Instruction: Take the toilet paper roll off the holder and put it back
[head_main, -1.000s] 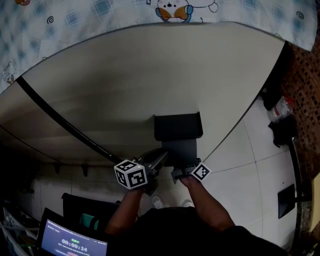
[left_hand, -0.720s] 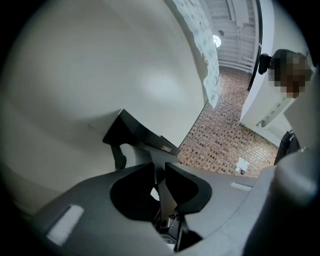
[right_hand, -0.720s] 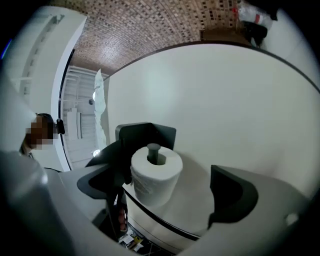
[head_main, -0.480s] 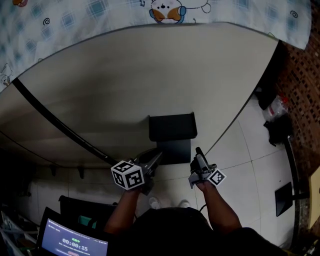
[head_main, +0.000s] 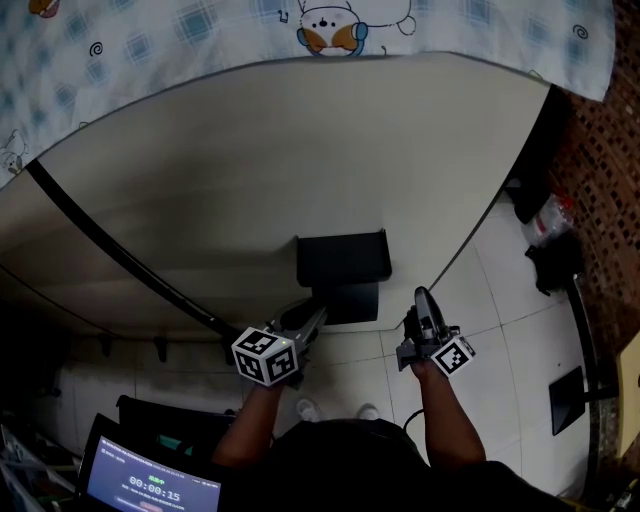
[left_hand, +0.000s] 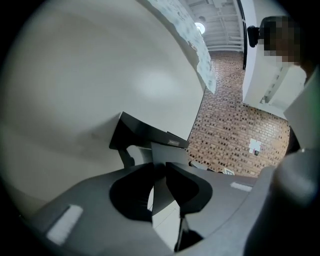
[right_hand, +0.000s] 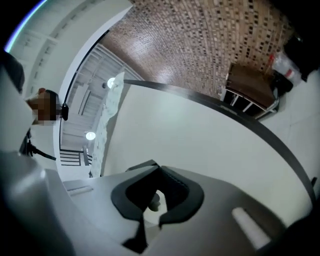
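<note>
Right gripper (head_main: 422, 297) is off to the side and just snapped its jaws shut on nothing. Left gripper (head_main: 315, 318) looks to have its jaws pinched on the edge of the toilet paper roll (head_main: 352, 300). The roll is a dull grey block tucked under the black holder (head_main: 342, 258) on the wall (head_main: 300, 150). It's probably light and squishy, so I'd grab gently across the body.

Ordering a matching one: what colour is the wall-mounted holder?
The holder is black; the head view shows it best.

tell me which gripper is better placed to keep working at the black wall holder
Left. The left gripper is at the holder, closed on its grey panel. The right gripper has just snapped shut, empty, off to one side and clear of it.
</note>
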